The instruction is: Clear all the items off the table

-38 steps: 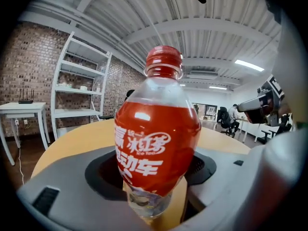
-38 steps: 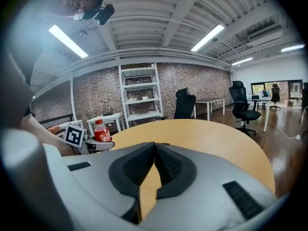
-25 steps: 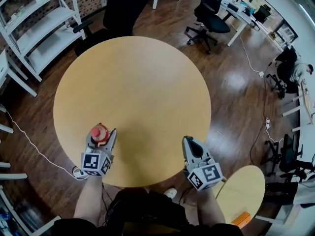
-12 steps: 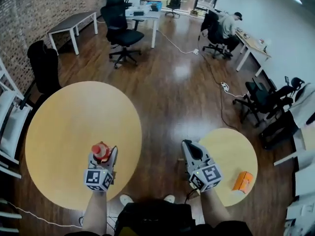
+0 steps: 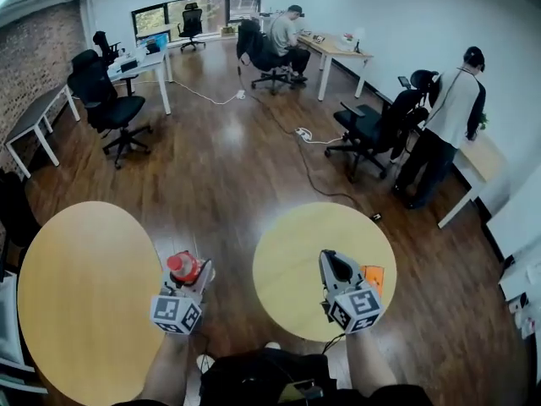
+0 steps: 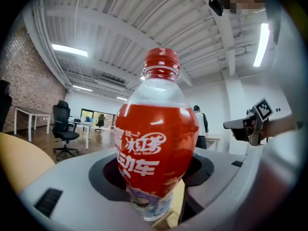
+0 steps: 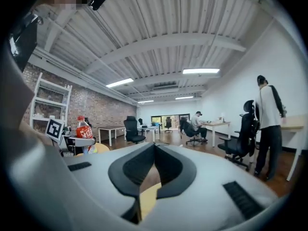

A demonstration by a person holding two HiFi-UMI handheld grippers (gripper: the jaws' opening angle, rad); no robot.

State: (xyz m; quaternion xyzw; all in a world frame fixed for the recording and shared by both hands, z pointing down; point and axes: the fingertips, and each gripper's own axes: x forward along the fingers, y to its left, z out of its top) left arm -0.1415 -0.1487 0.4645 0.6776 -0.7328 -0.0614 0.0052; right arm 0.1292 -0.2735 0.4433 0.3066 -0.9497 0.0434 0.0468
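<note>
Bottle [image 6: 156, 138], one, sat clamped in your left tool [image 5: 191, 277], lower left; your right tool [image 5: 331, 258] was closed, empty. Two tables: large table [image 5: 76, 294], small table [image 5: 292, 256].

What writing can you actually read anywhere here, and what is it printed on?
"Ice Tea": small white print on the red label of the bottle, seen in the left gripper view.
"冰红茶": large white characters just above it on the same label. The row of characters below is partly hidden.
Marker cube: a black-and-white square pattern, no words.
Orange item: too small to read.
</note>
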